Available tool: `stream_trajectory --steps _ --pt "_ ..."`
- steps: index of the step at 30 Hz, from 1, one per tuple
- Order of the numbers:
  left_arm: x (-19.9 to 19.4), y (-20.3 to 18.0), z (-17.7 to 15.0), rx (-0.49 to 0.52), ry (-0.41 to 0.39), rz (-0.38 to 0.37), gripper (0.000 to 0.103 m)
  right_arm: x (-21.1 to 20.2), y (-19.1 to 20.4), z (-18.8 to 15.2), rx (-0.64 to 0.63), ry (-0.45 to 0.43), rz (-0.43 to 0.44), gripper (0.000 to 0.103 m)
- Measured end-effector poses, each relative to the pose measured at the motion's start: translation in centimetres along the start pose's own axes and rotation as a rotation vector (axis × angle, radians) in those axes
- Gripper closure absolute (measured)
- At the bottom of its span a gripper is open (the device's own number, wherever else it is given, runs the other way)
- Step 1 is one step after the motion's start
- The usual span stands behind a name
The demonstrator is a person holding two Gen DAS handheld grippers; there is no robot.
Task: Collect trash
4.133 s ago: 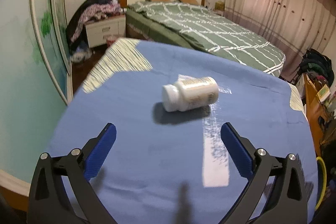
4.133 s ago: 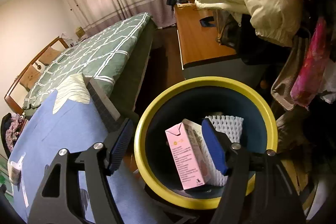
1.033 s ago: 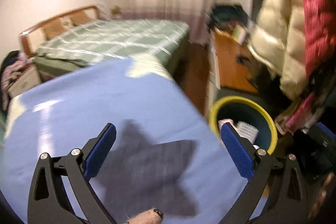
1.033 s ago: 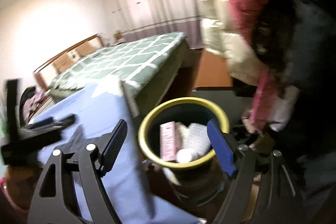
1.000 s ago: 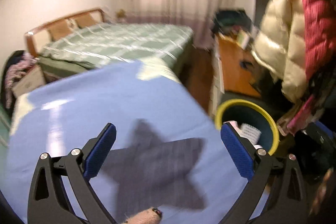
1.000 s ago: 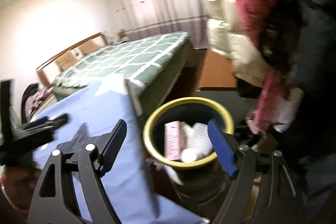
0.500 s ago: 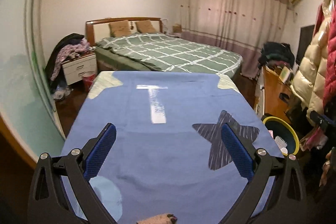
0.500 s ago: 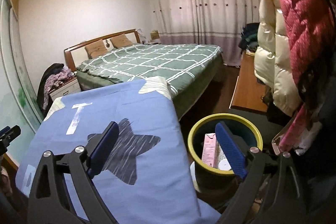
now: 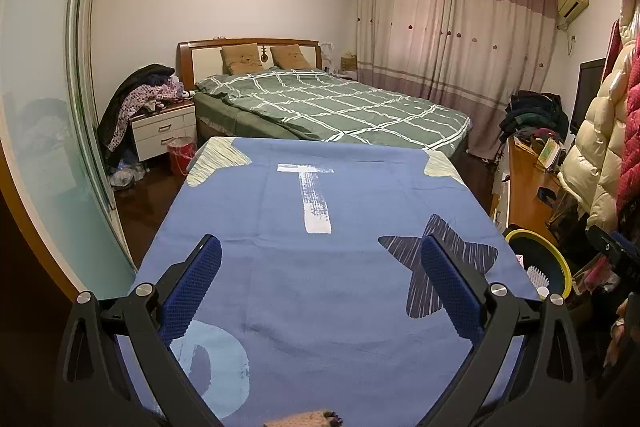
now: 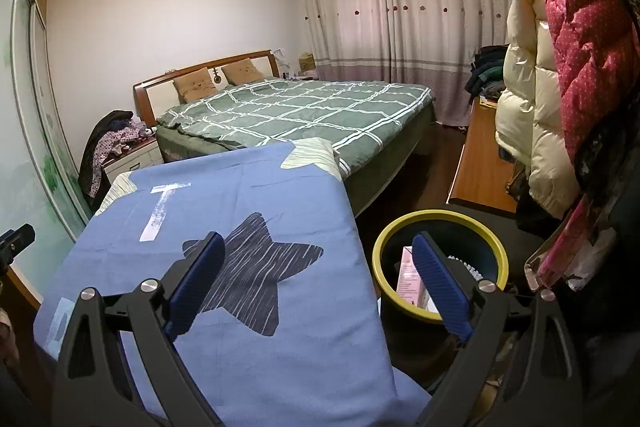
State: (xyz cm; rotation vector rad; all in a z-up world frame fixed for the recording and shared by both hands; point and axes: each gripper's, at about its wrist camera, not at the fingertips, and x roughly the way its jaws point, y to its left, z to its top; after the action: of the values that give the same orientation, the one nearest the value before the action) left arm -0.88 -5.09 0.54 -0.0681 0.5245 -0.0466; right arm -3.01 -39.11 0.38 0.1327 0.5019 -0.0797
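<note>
At the far left a mirrored wardrobe door (image 9: pixel 44 131) runs along the wall, with a white nightstand (image 9: pixel 164 135) heaped with clothes beside the green checked bed (image 9: pixel 332 107). The left gripper (image 9: pixel 320 287) hovers over the blue cloth-covered surface (image 9: pixel 320 227), its jaws spread wide with nothing between them. A white T-shaped tape mark (image 9: pixel 314 197) lies ahead of it on the cloth, its stem running away from the camera toward the bed, and a dark striped star (image 9: pixel 440 267) sits to the right.

The right gripper (image 10: pixel 320 283) has just been opening its jaws and now holds them released, empty, straddling the surface's right edge. Just beside that edge, on the floor, stands the yellow-rimmed bin (image 10: pixel 494 241). Inside it a pink carton (image 10: pixel 410 277) stands on end, long axis upright, next to white foam netting (image 10: pixel 466 263). A wooden desk (image 10: pixel 482 167) and hanging puffer jackets (image 10: pixel 532 131) fill the right side.
</note>
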Motion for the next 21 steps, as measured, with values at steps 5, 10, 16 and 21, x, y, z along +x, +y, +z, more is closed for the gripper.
stream_trajectory --steps 5,10,16,21 --pt "-0.3 -0.3 -0.2 0.009 0.006 -0.001 0.005 0.1 0.2 0.0 -0.002 0.004 0.003 0.013" --pt "-0.5 -0.3 -0.2 0.009 0.007 -0.001 0.005 0.4 0.4 0.1 -0.005 0.009 0.006 0.013" --pt "-0.1 -0.6 -0.2 0.012 0.01 0.003 0.005 0.8 0.8 0.3 -0.011 0.009 0.014 0.013" --pt "0.3 -0.8 -0.2 0.013 0.014 0.004 0.005 1.0 0.9 0.5 -0.015 0.01 0.016 0.013"
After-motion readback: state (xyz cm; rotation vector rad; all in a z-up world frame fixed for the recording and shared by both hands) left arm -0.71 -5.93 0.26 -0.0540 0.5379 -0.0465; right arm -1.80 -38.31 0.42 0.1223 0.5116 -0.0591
